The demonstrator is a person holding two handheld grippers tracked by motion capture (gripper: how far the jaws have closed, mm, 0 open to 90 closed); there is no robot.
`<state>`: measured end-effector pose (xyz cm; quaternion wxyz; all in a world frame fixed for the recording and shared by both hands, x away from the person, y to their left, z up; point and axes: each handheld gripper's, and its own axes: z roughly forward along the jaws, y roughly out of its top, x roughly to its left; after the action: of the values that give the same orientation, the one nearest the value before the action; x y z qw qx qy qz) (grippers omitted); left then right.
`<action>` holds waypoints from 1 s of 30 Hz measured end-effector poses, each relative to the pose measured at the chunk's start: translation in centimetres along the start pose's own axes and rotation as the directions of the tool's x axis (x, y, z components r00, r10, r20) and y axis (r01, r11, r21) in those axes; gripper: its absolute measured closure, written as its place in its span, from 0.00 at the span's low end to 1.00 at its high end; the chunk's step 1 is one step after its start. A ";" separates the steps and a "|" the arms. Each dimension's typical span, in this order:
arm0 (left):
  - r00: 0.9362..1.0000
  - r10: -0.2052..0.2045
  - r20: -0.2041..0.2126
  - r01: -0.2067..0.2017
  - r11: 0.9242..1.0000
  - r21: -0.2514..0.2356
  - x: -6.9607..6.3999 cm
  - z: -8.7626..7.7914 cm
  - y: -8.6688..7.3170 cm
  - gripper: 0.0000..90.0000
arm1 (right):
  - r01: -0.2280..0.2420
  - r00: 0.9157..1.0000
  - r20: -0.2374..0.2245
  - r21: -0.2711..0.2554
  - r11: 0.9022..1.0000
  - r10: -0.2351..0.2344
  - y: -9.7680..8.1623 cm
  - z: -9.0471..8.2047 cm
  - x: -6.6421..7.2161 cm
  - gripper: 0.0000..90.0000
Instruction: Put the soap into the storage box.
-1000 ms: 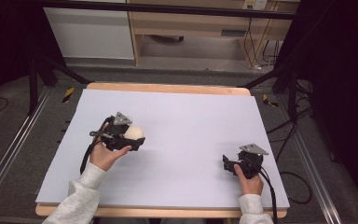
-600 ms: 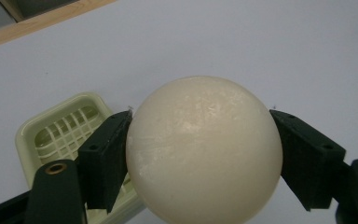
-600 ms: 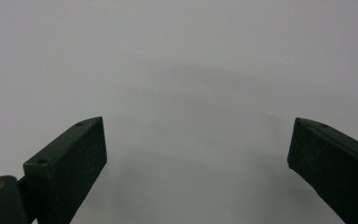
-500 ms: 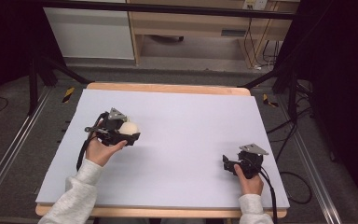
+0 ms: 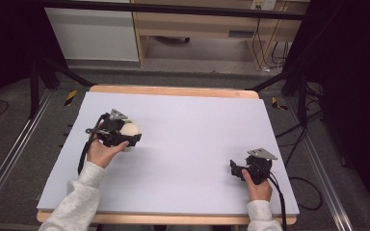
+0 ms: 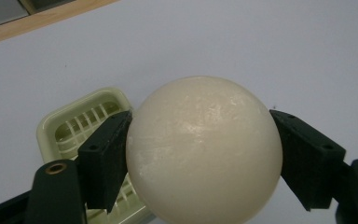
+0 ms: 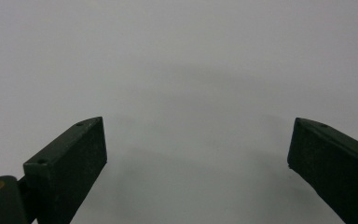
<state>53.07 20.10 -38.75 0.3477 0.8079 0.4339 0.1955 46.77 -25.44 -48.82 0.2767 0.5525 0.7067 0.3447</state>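
Note:
A cream-coloured ball (image 6: 204, 149) sits between the two black jaws of my left gripper (image 6: 200, 116), which is shut on it from both sides. From above, the ball (image 5: 129, 129) and left gripper (image 5: 131, 136) hang over the left part of the table. Just beneath and behind the ball lies a pale green slatted dish (image 6: 81, 126), partly hidden by the jaw and the ball. My right gripper (image 5: 233, 167) rests near the front right of the table. Its jaws (image 7: 196, 126) stand wide open over bare surface, with nothing between them.
A pale lilac sheet (image 5: 197, 125) covers the wooden table, whose edge (image 5: 173, 90) shows at the back. Black stand legs and cables lie on the floor to either side, and a wooden cabinet stands beyond the table.
My left gripper has carried the ball a little to the left and toward the back of the table. The right gripper has stayed where it was.

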 end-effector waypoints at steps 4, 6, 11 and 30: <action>1.000 -0.007 -0.005 0.007 1.000 0.008 0.5 0.2 0.0 0.27 | -0.002 1.000 0.000 0.000 1.000 0.002 0.0 0.0 0.0 0.05; 1.000 -0.012 -0.007 0.012 1.000 0.005 0.6 0.3 0.0 0.27 | -0.001 1.000 0.000 0.001 1.000 0.001 0.0 0.0 0.0 0.05; 1.000 -0.013 -0.014 0.013 1.000 0.013 1.0 0.5 0.0 0.27 | -0.001 1.000 0.000 0.002 1.000 0.001 0.0 0.0 0.0 0.05; 0.998 -0.053 -0.037 0.054 0.998 0.026 2.9 1.9 0.0 0.27 | -0.002 1.000 -0.002 0.001 1.000 0.002 0.0 0.0 0.0 0.05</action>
<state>55.86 21.81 -40.03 0.3340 0.7970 0.4641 0.1947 46.79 -25.45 -48.83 0.2755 0.5530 0.7067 0.3449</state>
